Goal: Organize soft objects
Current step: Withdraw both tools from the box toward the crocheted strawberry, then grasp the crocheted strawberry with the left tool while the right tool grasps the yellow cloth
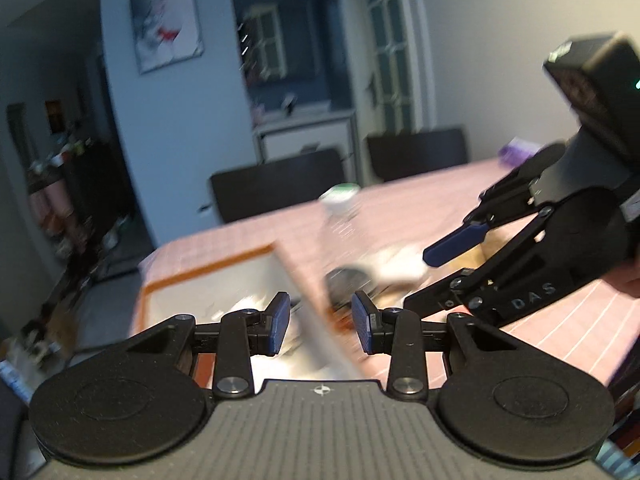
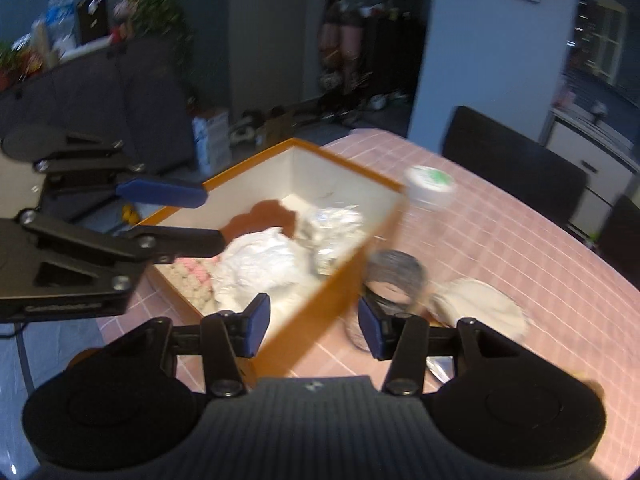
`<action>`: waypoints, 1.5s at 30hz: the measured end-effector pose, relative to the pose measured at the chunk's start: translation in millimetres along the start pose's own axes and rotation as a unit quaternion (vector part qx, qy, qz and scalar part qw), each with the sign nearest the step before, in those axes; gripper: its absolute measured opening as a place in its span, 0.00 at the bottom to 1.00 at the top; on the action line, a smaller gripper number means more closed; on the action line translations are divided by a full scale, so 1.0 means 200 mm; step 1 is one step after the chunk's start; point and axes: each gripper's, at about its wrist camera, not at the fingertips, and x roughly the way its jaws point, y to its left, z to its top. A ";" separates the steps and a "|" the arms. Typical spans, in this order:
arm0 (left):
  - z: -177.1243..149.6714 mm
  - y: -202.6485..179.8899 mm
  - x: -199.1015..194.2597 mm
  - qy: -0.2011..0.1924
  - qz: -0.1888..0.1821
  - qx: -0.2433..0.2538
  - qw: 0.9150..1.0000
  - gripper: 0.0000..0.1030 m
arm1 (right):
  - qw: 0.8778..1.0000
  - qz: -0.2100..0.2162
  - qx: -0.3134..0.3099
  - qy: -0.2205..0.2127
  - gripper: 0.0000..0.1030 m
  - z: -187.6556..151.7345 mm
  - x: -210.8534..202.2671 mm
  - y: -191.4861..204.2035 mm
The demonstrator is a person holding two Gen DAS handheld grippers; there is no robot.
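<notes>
Both views motion-blurred; fine detail unreliable. Left gripper: jaws apart, nothing between the pads, poised above the near wall of the orange box. Right gripper: jaws apart, holding nothing, straddling the box's long right wall near its near corner. The box sits at the left edge of the table, which is covered in a pink checked cloth; box interior white. Contents, in the right wrist view: a white crumpled soft item at mid-box, a pink-and-cream knitted piece against the left wall, a silvery crinkled bundle against the right wall, and a brown flat shape on the floor toward the far end. Outside the box, just beside its right wall: a grey furry soft object; next to that, toward the near-right part of the table, a cream fabric item. A white tub with green-marked lid sits near the box's far right corner. Dark chairs stand along the far table edge.
</notes>
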 end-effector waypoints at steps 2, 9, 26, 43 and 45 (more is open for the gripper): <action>0.01 -0.07 0.01 -0.017 -0.027 -0.006 0.999 0.44 | 1.000 -0.014 0.018 -0.007 0.50 -0.07 -0.07 -0.08; 0.01 -0.29 0.23 -0.017 -0.112 -0.010 0.993 0.48 | 0.995 -0.063 0.079 0.006 0.52 -0.32 -0.16 -0.35; -0.24 -0.55 0.96 0.078 -0.105 -0.033 0.991 0.69 | 0.976 -0.129 0.156 0.077 0.62 -0.71 0.06 -0.84; -0.35 -0.61 1.20 0.133 -0.081 -0.041 0.987 0.64 | 0.985 -0.117 0.083 0.097 0.60 -0.67 0.41 -0.87; -0.35 -0.61 1.21 0.134 -0.085 -0.044 0.986 0.57 | 0.985 -0.117 0.082 0.099 0.59 -0.68 0.44 -0.88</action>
